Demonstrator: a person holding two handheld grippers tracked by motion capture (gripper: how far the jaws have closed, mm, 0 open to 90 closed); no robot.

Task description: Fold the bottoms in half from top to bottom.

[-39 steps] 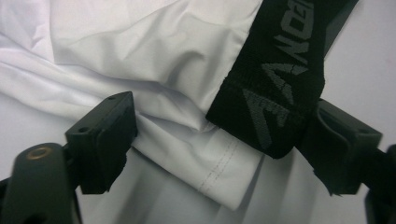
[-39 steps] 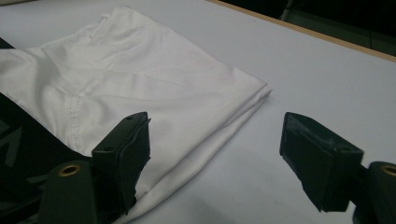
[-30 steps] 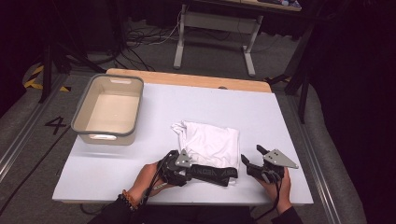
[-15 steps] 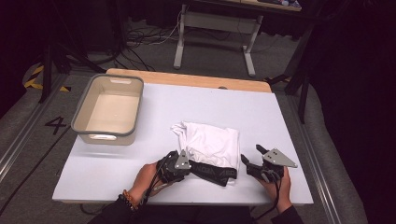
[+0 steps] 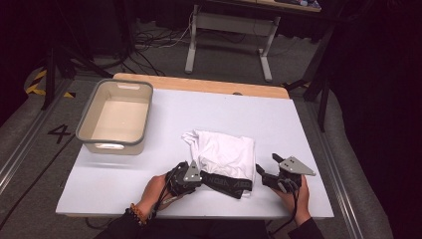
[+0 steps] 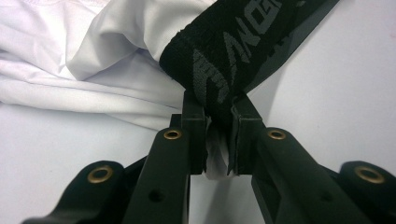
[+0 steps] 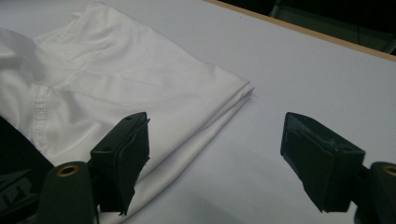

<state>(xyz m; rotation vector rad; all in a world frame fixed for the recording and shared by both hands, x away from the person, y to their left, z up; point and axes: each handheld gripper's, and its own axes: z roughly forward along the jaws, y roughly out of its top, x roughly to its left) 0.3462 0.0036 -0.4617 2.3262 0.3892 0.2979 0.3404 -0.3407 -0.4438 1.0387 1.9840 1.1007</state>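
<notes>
Scene: we see a white counter (image 5: 149, 189) from above, with a folded white garment (image 5: 226, 157) near its front edge and an empty tub (image 5: 115, 118) well apart at the far left.
Garment: its black waistband (image 5: 226, 183) runs left to right along the front edge, between our two hands.
Left hand-held gripper (image 6: 218, 135): its jaws have just been closing, and they now pinch the left end of the waistband.
Right hand-held gripper (image 7: 215, 140): jaws wide, holding nothing, resting just beside the garment's right edge.
Key relation: we judge that the free right end of the waistband lies to the left of the open right hand-held gripper, which is the nearer one to take it.
</notes>
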